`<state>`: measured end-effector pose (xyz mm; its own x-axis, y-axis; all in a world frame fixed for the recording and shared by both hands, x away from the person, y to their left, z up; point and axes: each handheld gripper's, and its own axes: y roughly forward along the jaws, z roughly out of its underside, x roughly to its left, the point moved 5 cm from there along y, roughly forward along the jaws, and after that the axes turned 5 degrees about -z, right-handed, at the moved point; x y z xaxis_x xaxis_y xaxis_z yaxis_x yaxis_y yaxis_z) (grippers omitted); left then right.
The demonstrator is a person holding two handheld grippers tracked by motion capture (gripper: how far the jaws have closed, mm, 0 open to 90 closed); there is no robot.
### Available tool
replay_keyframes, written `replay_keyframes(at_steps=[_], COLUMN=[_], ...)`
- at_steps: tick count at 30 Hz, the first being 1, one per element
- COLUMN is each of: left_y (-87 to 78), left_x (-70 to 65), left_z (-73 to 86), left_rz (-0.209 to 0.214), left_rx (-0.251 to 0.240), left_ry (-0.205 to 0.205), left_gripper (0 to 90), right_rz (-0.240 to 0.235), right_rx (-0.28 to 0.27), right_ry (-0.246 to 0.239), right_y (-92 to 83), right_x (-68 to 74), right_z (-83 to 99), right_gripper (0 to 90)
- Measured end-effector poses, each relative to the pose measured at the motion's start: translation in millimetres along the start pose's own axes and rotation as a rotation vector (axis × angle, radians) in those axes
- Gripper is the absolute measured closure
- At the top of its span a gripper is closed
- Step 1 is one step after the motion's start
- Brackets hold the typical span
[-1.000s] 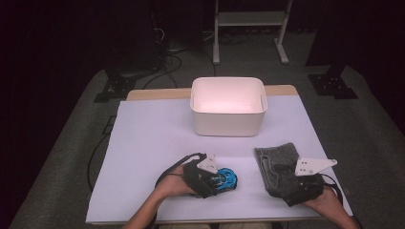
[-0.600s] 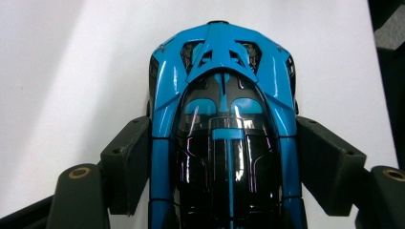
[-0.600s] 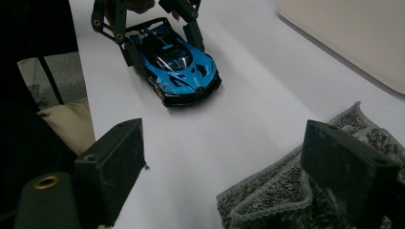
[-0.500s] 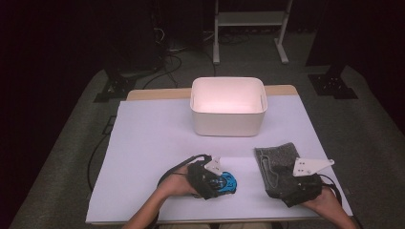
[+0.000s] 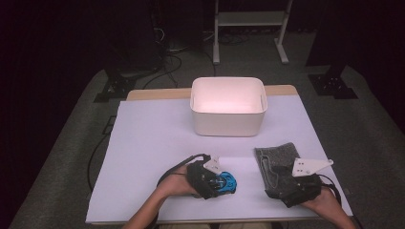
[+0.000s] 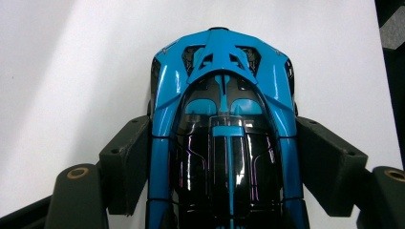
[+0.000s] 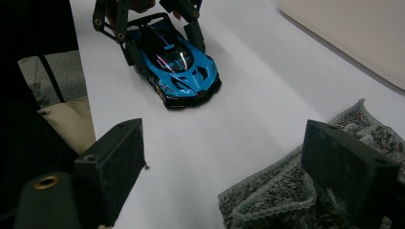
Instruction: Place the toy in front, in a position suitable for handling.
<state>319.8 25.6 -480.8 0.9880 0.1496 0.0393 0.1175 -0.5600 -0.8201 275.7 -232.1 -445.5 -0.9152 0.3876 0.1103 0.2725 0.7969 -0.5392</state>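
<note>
Blue toy car (image 6: pixel 222 129) pinched by left hand-held gripper (image 6: pixel 222 167) (right hand-held gripper (image 7: pixel 229 176) spread).

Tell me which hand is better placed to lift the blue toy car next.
Left. The left tool already has its pads against both sides of the blue toy car. The right tool stands open by the grey cloth, apart from the car.
</note>
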Motion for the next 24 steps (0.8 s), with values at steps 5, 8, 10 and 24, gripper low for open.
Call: replay_keyframes(at_steps=[5,8,10,24], left_y=[-5.4,-12.3,-16.7,-39.7], left_x=[2.5,3.8,4.9,-0.6], left_z=[-3.0,-5.6,-6.3,23.2], left_rz=[0.025,0.016,-0.006,-0.053], left_rx=[-0.053,-0.073,-0.081,-0.123], left_ry=[-0.034,-0.031,-0.033,-0.072], left_gripper=[23.9,23.8,21.7,12.9], right_rz=[-0.001,-0.001,-0.001,0.0], right_rx=[0.001,0.0,0.0,-0.001], right_ry=[0.004,0.003,0.004,0.002], right_y=[0.5,0.5,0.5,0.8], right_x=[-0.8,-0.6,-0.5,0.6], right_z=[0.5,0.2,0.0,-1.1], right_gripper=[13.8,13.8,13.8,13.8])
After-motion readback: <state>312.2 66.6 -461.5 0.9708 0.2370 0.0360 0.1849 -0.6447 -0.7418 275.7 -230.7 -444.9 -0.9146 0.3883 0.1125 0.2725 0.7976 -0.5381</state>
